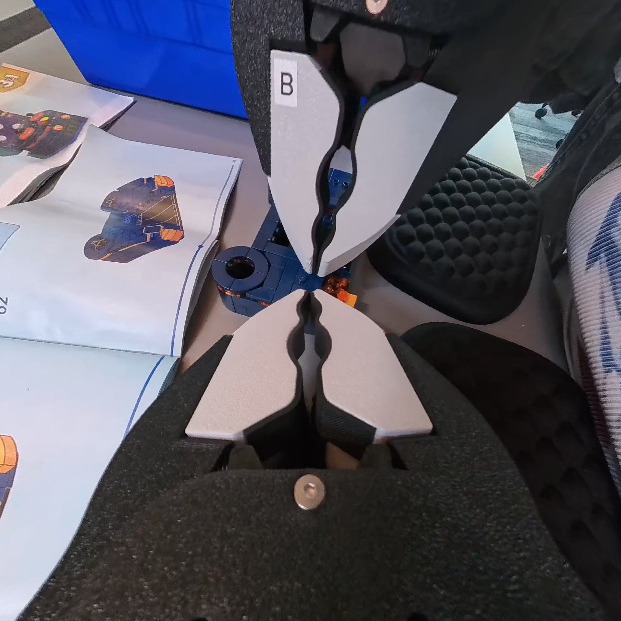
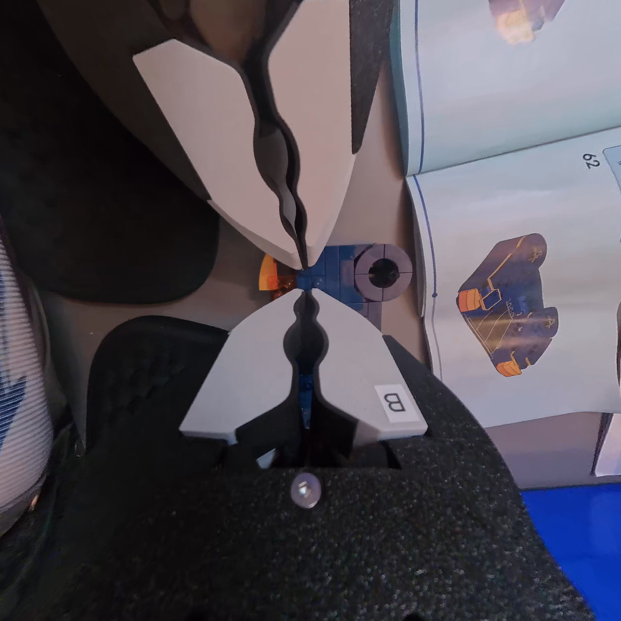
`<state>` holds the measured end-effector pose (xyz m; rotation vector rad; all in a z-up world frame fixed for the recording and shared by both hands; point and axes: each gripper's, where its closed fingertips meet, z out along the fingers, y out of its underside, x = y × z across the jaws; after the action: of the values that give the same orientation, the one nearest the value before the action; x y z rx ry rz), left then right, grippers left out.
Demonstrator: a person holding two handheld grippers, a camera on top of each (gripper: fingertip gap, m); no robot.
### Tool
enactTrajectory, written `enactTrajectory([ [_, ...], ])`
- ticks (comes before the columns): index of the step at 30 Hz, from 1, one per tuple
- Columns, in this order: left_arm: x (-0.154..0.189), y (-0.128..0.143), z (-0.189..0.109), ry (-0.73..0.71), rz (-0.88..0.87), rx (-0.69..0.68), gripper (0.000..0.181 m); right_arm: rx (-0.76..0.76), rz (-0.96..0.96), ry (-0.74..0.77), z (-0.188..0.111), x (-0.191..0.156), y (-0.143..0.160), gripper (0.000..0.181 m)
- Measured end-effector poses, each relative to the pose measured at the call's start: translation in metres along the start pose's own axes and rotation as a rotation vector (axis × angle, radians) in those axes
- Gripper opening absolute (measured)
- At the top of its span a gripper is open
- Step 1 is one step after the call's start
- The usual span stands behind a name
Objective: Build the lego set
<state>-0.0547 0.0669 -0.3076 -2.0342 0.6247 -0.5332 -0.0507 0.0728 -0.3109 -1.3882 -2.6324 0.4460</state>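
A dark blue lego model (image 1: 268, 265) with a round ring (image 1: 240, 267) and orange parts (image 1: 336, 285) lies on the grey table. It also shows in the right wrist view (image 2: 339, 268). My left gripper (image 1: 307, 295) and my right gripper (image 1: 316, 268) meet tip to tip over the model. Both are shut, and each pinches one end of a small dark blue plate (image 1: 311, 280). In the right wrist view my right gripper (image 2: 307, 293) comes from below and my left gripper (image 2: 304, 267) from above, with the small plate (image 2: 307, 279) between them. I cannot tell whether the plate touches the model.
An open instruction booklet (image 1: 117, 235) lies left of the model; it also shows in the right wrist view (image 2: 504, 302). A blue box (image 1: 151, 50) stands behind it. A black padded cushion (image 1: 463, 242) lies to the right. A person's striped sleeve (image 1: 591, 285) is at the far right. My left and right fingertips are right by each other.
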Motion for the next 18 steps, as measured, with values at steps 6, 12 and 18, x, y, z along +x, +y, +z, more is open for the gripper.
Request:
enactTrajectory([
  [6,-0.0006,0.0000,-0.0001,-0.002,0.003,0.000,0.000,0.000,0.014,0.009,0.0000,-0.0006,0.0003,0.000],
  [12,-0.0011,0.0000,-0.0003,-0.019,0.027,0.000,0.000,0.000,0.006,0.063,-0.0003,-0.0005,-0.0002,0.000],
  [18,0.0036,0.0006,-0.0010,0.002,0.058,-0.003,0.002,0.062,0.057,0.118,-0.0008,0.0010,-0.0009,0.000],
])
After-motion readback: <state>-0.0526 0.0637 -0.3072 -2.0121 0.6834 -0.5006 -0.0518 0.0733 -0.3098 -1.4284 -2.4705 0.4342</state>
